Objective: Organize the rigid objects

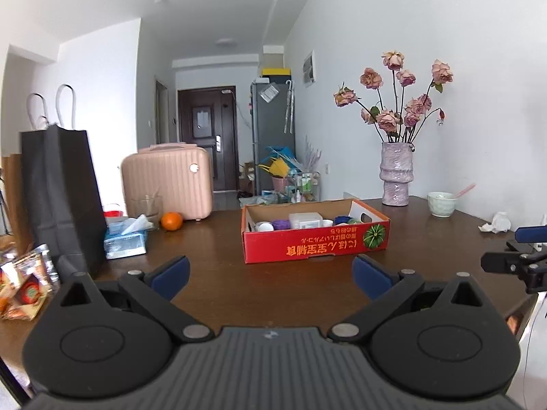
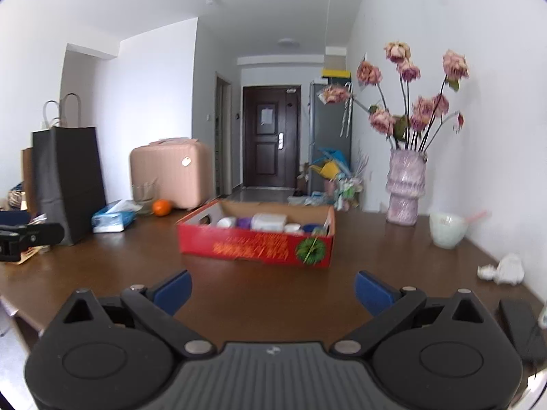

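Observation:
A red cardboard box (image 1: 314, 244) sits mid-table and holds several small items: white jars, a purple lid, a white case, a blue lid. It also shows in the right wrist view (image 2: 254, 247). My left gripper (image 1: 270, 278) is open and empty, held above the table in front of the box. My right gripper (image 2: 271, 288) is open and empty, also in front of the box. The right gripper shows at the right edge of the left wrist view (image 1: 512, 259); the left gripper shows at the left edge of the right wrist view (image 2: 24, 239).
On the brown table (image 1: 205, 249) stand a black paper bag (image 1: 61, 194), a tissue pack (image 1: 124, 239), an orange (image 1: 171, 221), a glass (image 1: 147, 206), a pink case (image 1: 167, 181), snack packets (image 1: 24, 285), a flower vase (image 1: 396, 174), a green bowl (image 1: 441, 204) and crumpled tissue (image 1: 497, 223).

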Tool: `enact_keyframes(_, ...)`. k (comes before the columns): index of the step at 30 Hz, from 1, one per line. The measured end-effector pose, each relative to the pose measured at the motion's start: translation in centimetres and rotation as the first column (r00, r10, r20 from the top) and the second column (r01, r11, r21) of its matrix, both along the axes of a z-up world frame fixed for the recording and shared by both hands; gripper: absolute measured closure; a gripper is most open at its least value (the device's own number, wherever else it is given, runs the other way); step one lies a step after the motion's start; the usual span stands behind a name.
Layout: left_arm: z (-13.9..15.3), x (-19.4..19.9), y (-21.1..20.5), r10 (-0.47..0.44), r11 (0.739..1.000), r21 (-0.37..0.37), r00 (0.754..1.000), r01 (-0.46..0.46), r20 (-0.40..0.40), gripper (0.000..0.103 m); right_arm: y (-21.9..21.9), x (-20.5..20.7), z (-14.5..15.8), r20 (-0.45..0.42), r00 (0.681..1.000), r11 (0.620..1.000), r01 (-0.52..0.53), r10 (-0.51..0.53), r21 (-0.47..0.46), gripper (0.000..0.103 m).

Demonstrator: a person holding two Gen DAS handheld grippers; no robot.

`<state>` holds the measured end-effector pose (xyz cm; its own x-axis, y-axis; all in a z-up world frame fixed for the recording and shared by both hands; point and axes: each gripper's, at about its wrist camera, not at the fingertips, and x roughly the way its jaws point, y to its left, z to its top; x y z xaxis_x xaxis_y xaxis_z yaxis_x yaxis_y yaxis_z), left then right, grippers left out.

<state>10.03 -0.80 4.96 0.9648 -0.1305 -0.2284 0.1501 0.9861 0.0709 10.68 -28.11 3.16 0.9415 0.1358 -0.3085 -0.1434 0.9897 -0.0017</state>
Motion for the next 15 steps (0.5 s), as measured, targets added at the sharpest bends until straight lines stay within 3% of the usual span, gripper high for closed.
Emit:
enact_keyframes(3,-1.0,-4.2,0.0,0.058,0.998,0.000,0.998,-0.058,0.039,0.000,0.4,-3.3,-0.5,-0.016,0.999,0.999,-0.035,0.035,-0.016,0.000)
enact_keyframes(6,-1.6,-7.3,0.4,0.043,0.999,-0.022,0.999,-0.043,-0.005,0.000,0.8,-6.5,-1.4,-0.037,0.997,0.998,-0.064,0.064,-0.012,0.000)
enact_keyframes(9,-1.7,-9.2,0.2,0.021,0.999,-0.026,0.999,-0.022,-0.032,0.000,1.8,-9.1,-2.1,-0.050,0.999,0.999,-0.017,0.015,-0.034,0.000)
enact_keyframes(15,-2.6,-10.8,0.3,0.014,1.000,-0.012,0.998,-0.014,-0.054,0.000,2.5,-12.0,-2.6,-0.049,0.999,0.996,-0.003,0.007,0.087,0.000)
